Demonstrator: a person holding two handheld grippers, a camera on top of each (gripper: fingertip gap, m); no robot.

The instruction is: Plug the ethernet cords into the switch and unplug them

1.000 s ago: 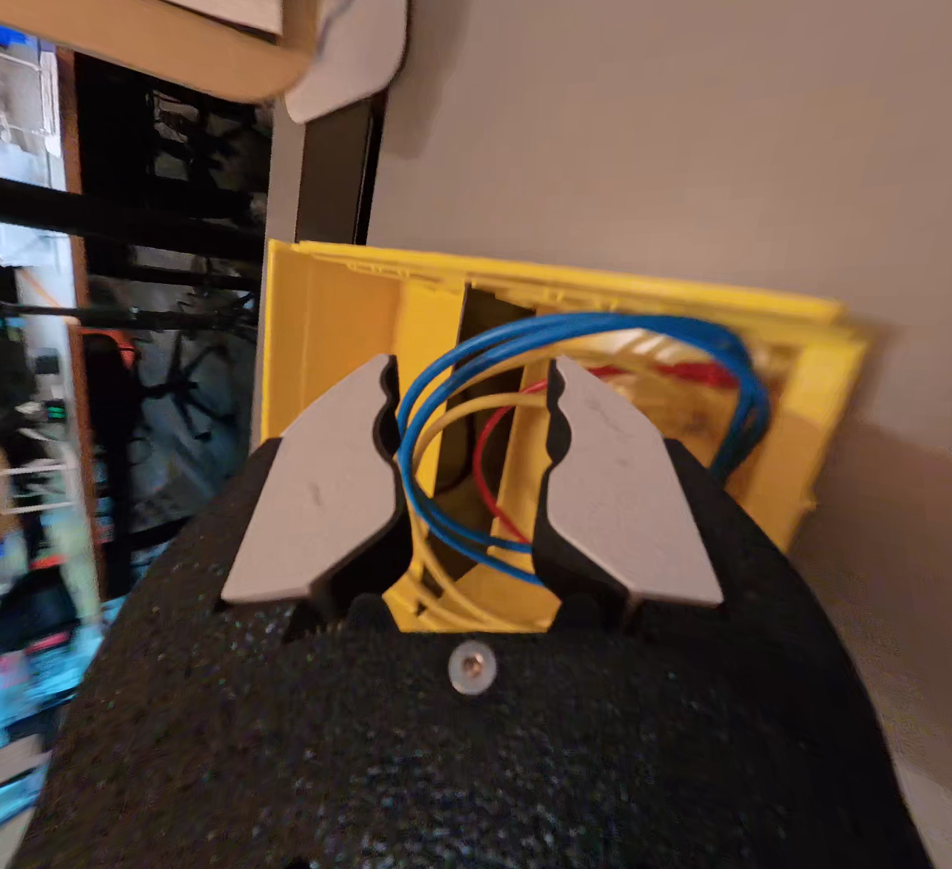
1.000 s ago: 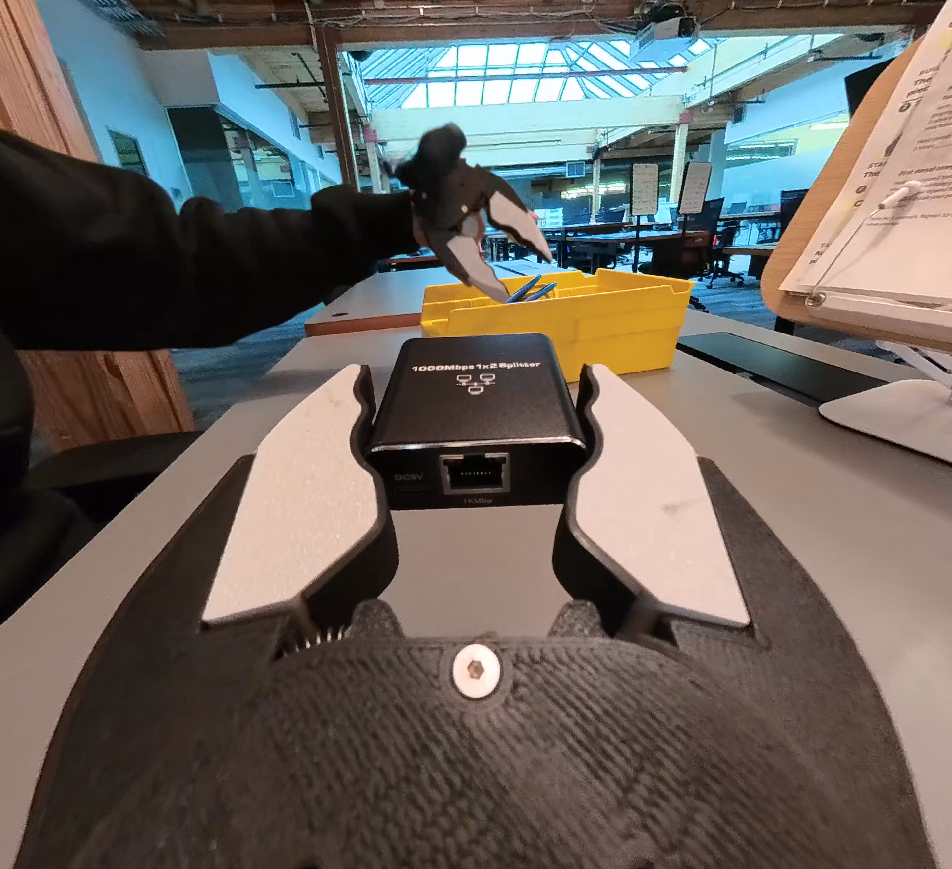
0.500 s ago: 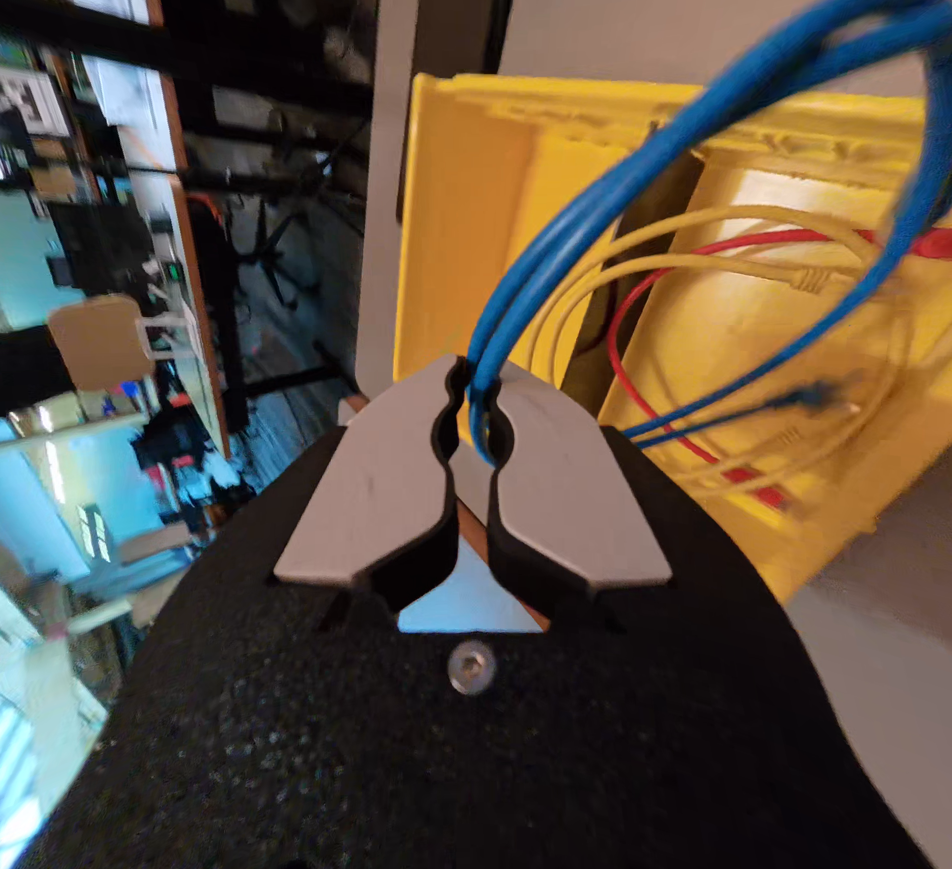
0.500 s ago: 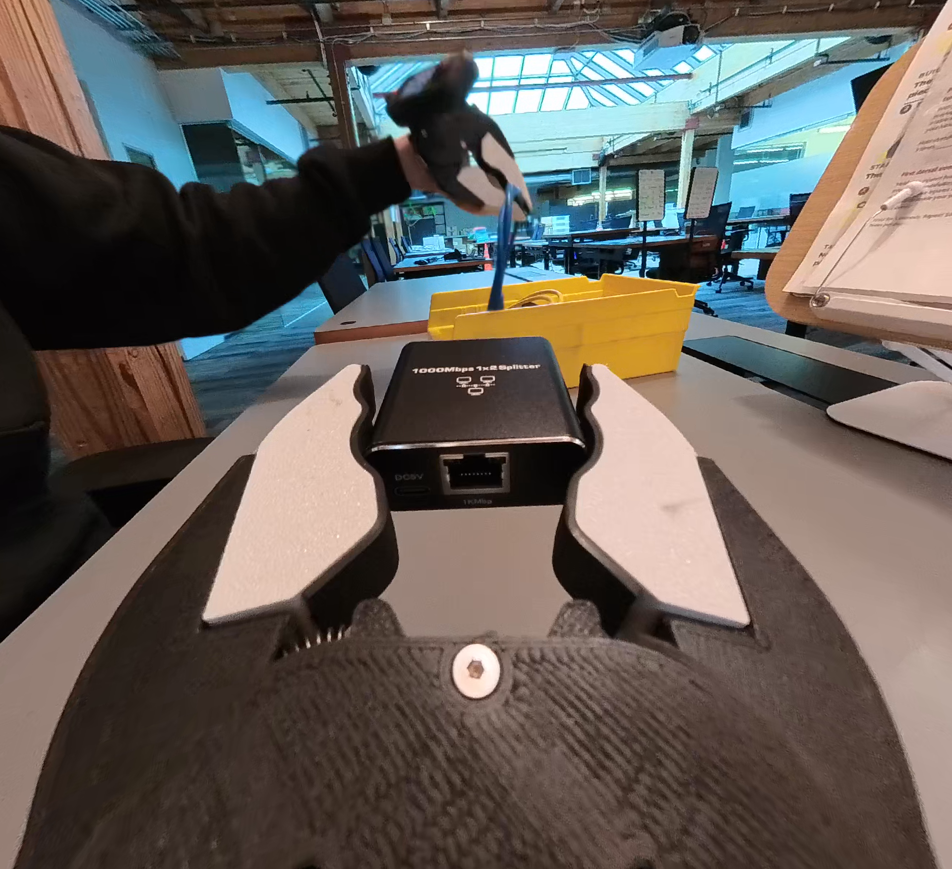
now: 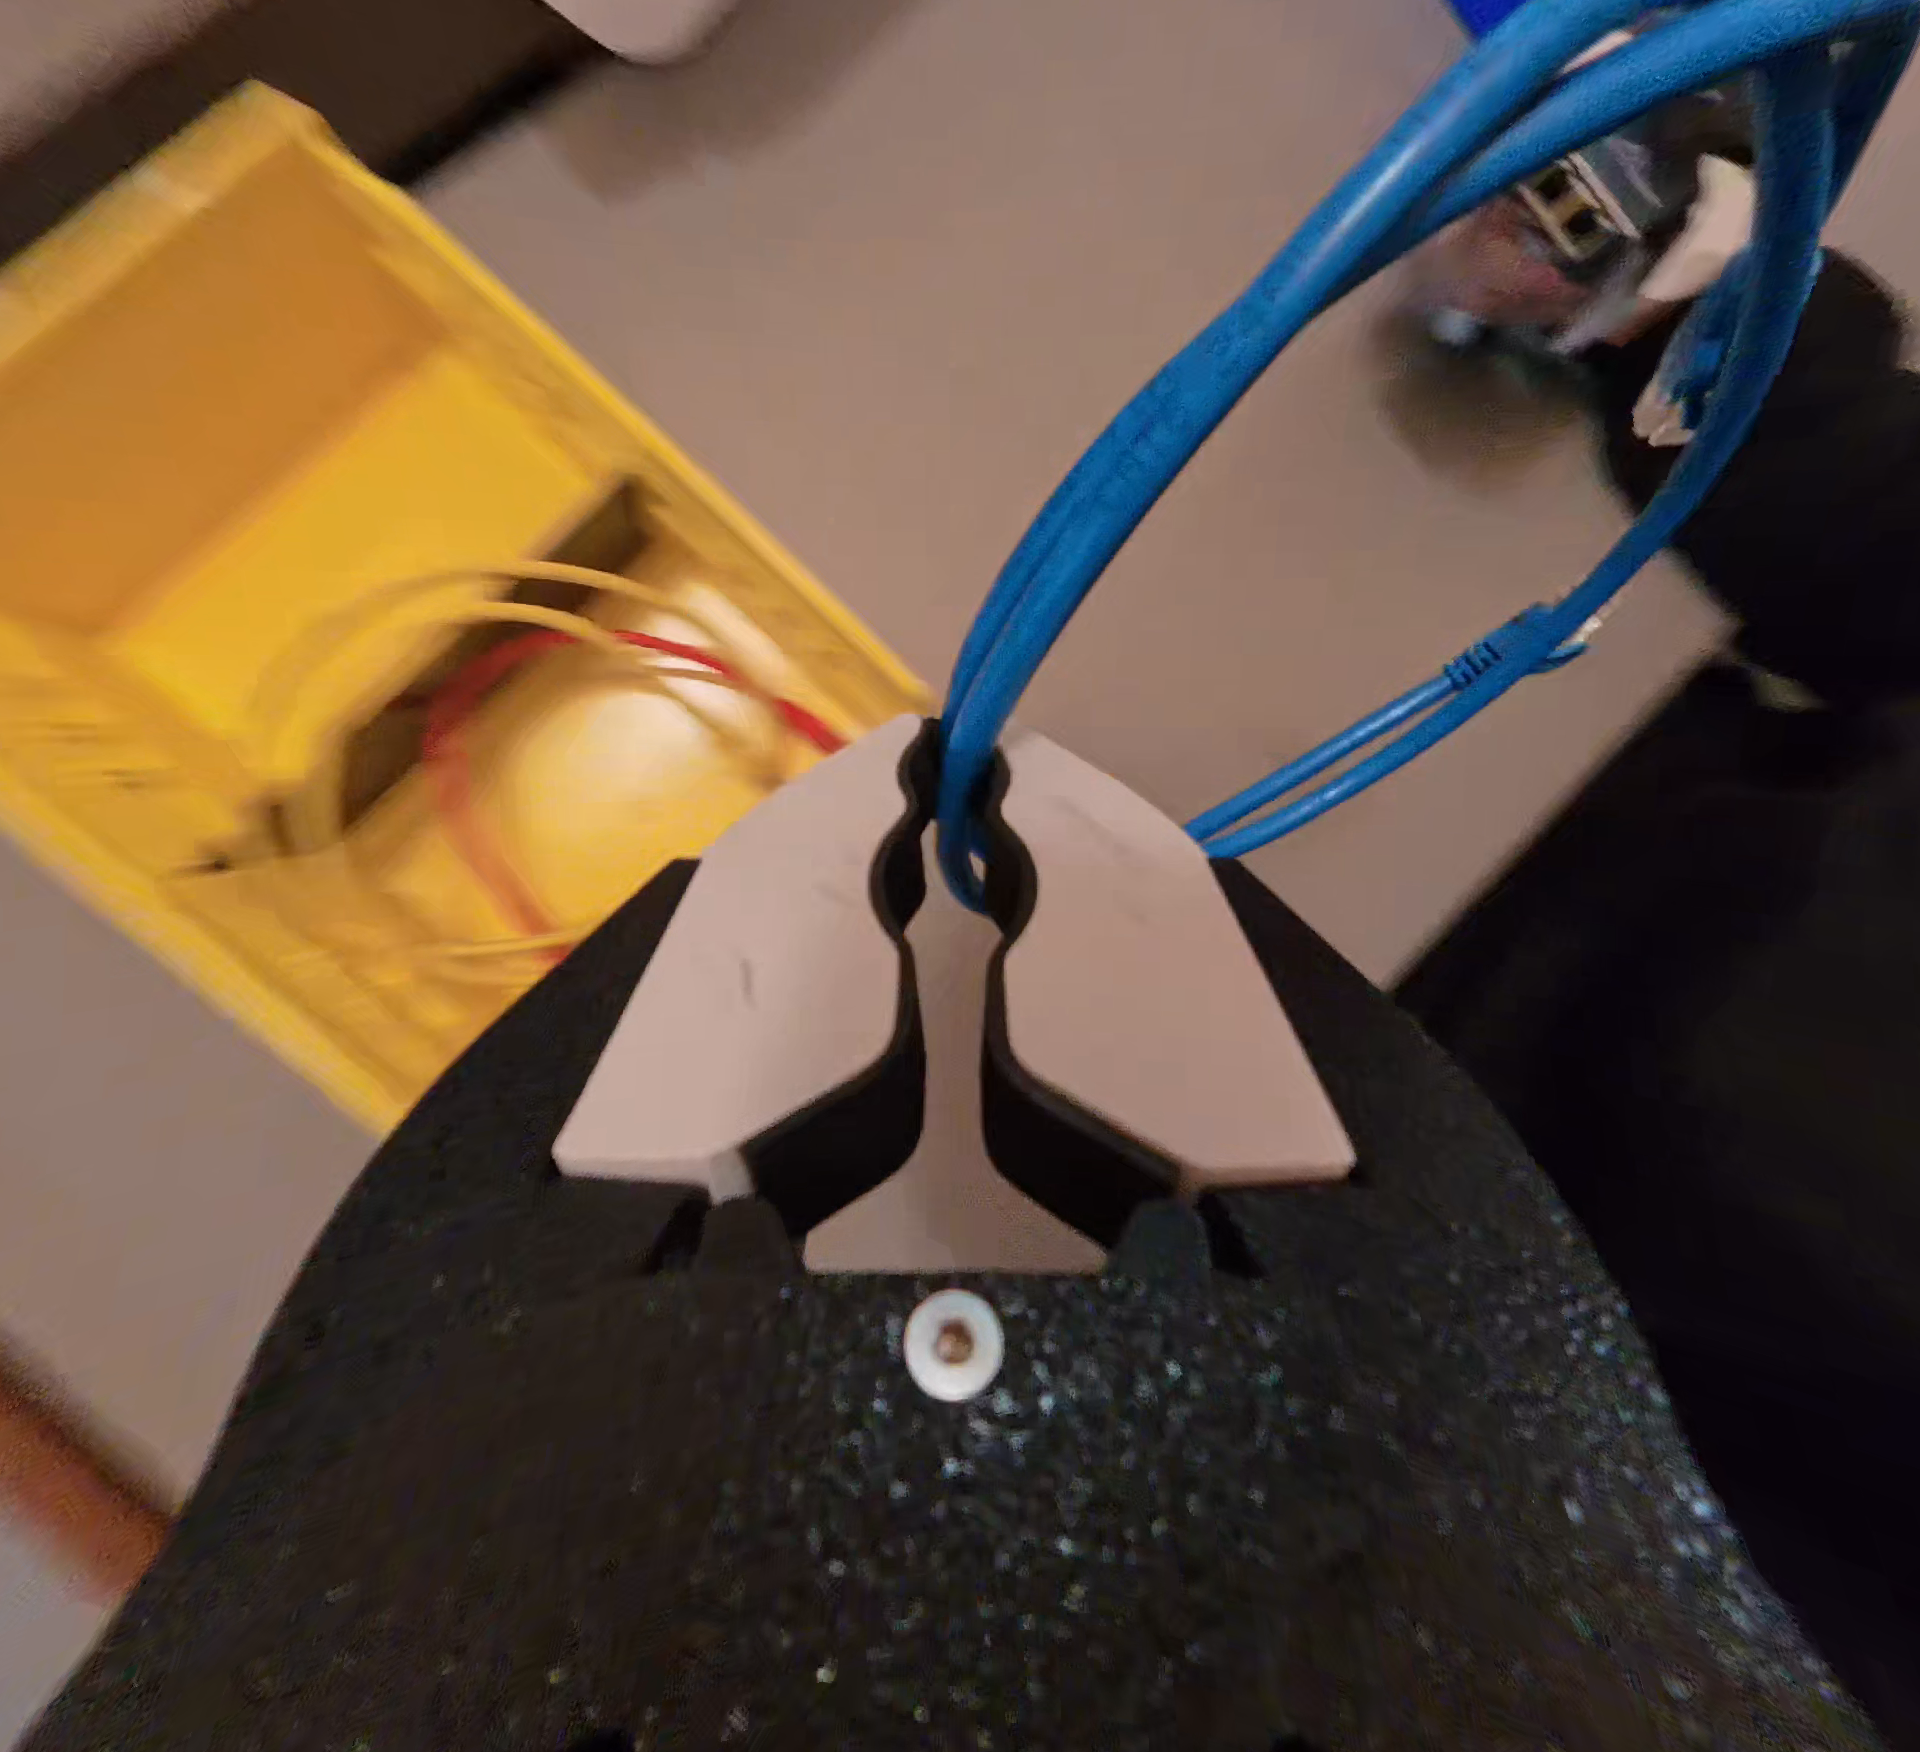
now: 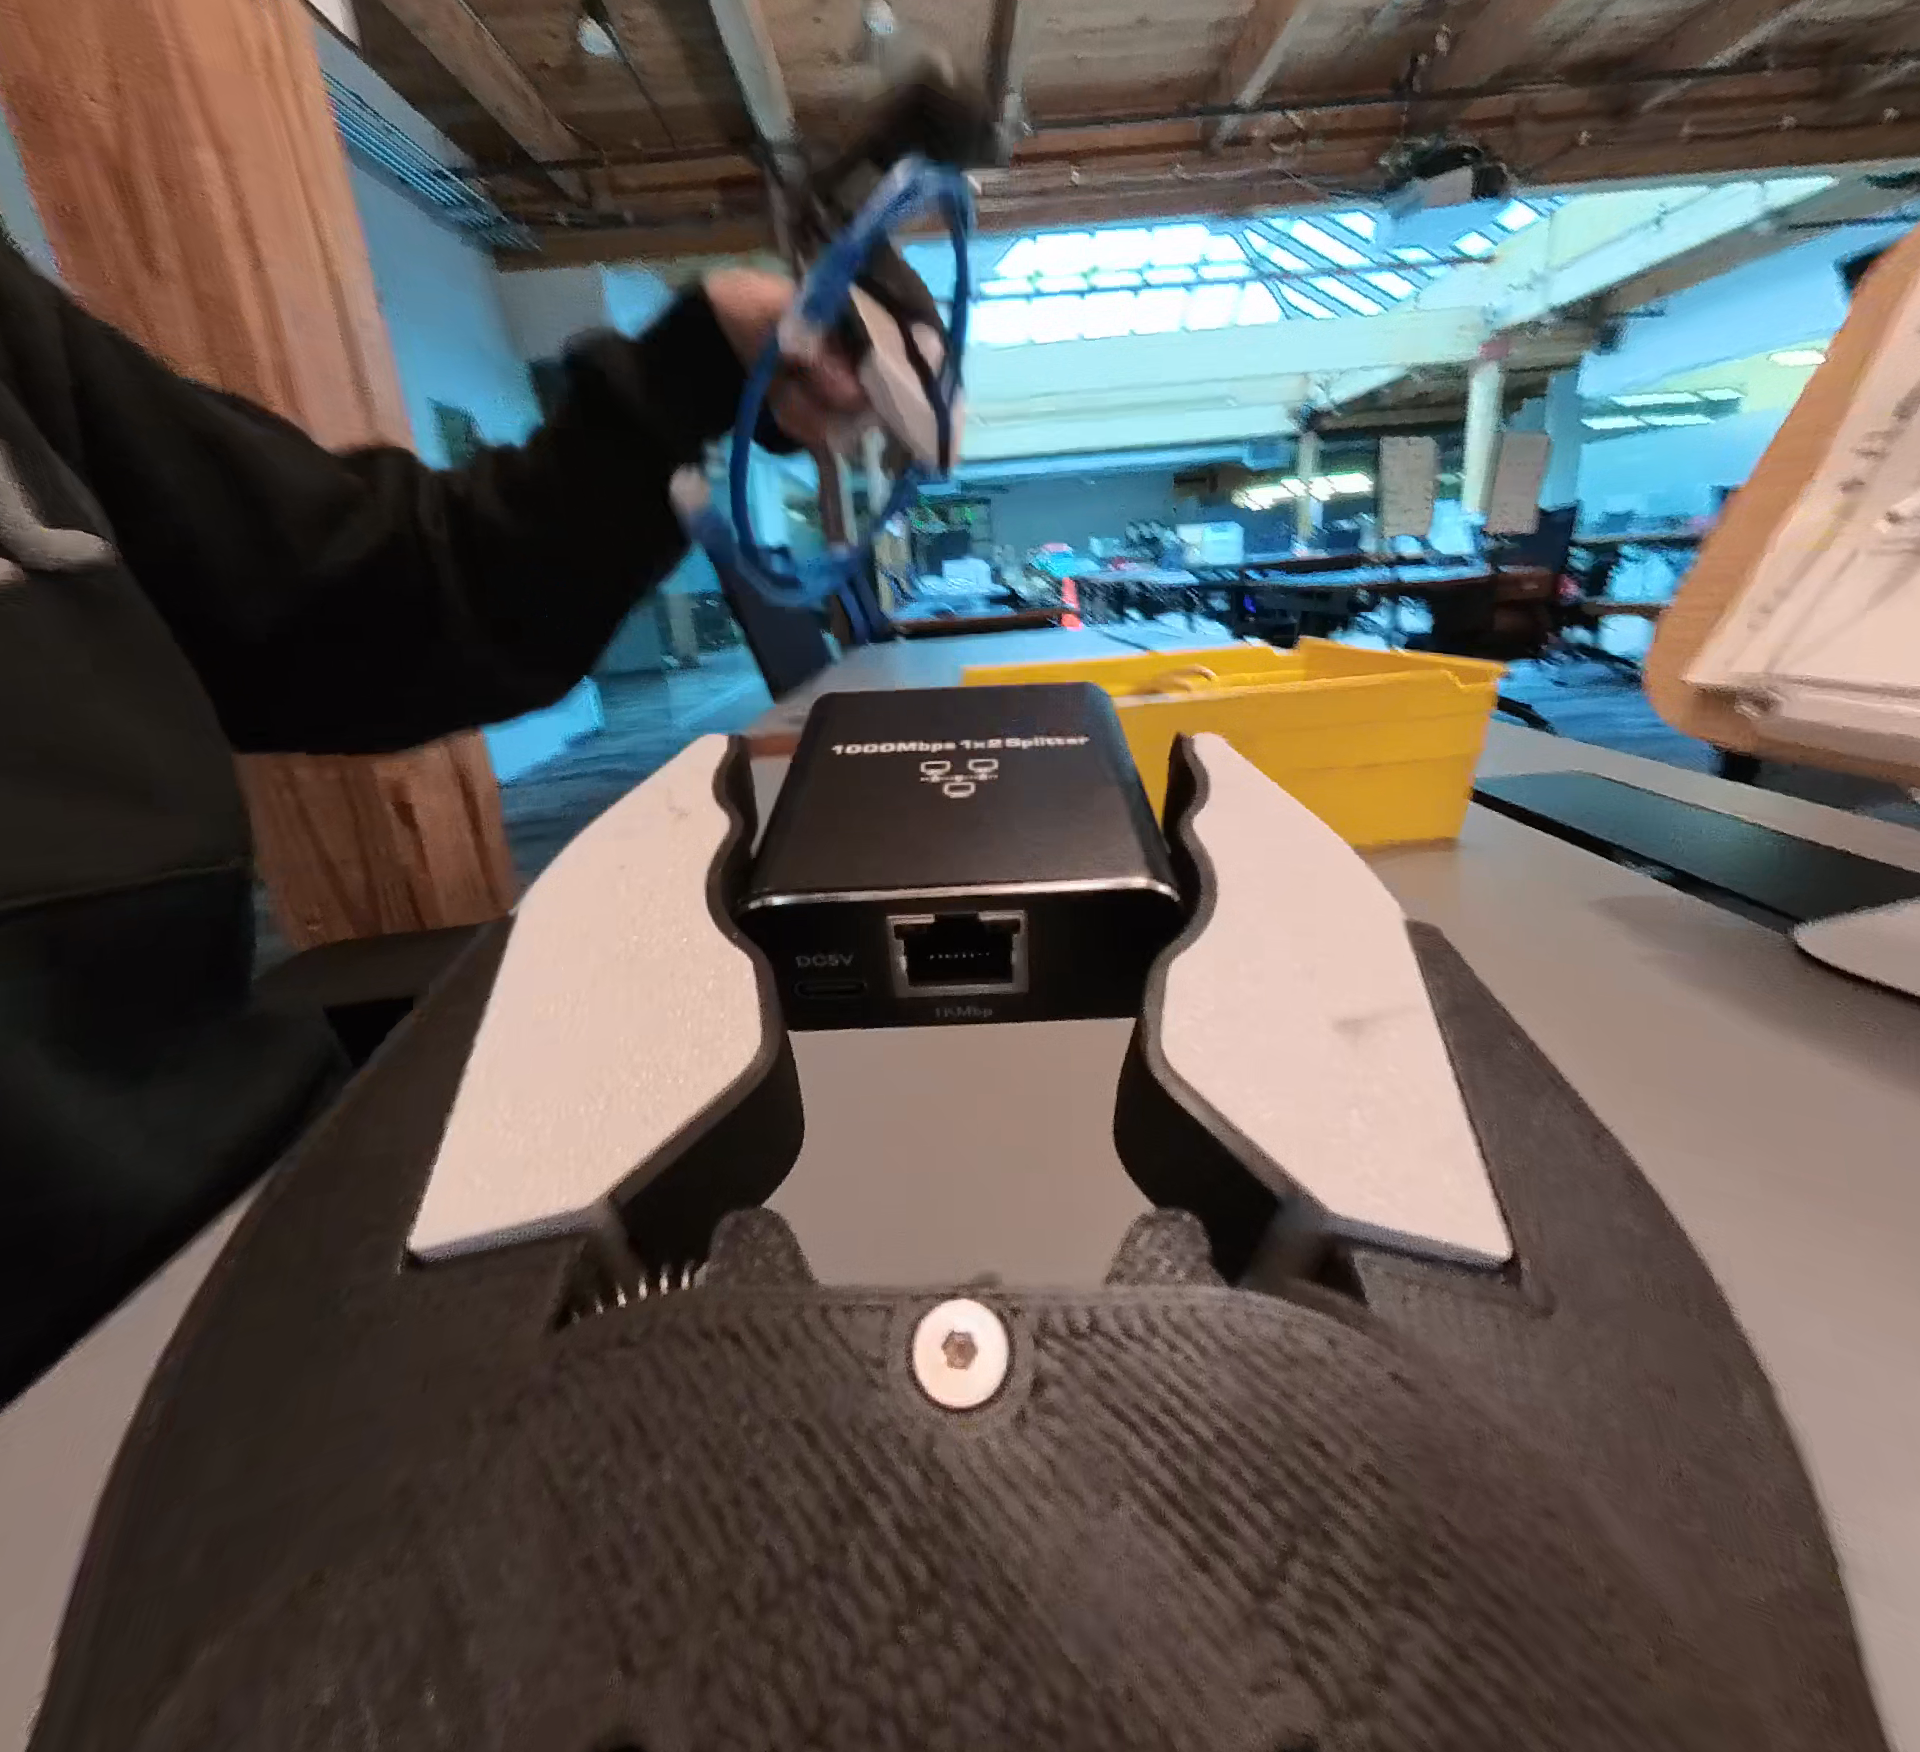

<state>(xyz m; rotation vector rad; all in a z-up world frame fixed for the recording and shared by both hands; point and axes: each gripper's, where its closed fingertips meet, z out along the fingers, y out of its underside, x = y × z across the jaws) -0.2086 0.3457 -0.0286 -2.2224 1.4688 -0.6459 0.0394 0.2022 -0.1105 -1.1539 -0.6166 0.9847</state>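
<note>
Above the yellow bin (image 5: pixel 312 559), left tongs (image 5: pixel 961 767) pinched on coiled blue cord (image 5: pixel 1299 300), right tongs (image 6: pixel 956 757) clamping the black switch (image 6: pixel 956 809) on the bench (image 6: pixel 1662 1027), front port visible only in right wrist view.

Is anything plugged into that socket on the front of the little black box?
No: the socket on the black splitter box is empty, and the blue ethernet cord hangs from the left tool.
</note>
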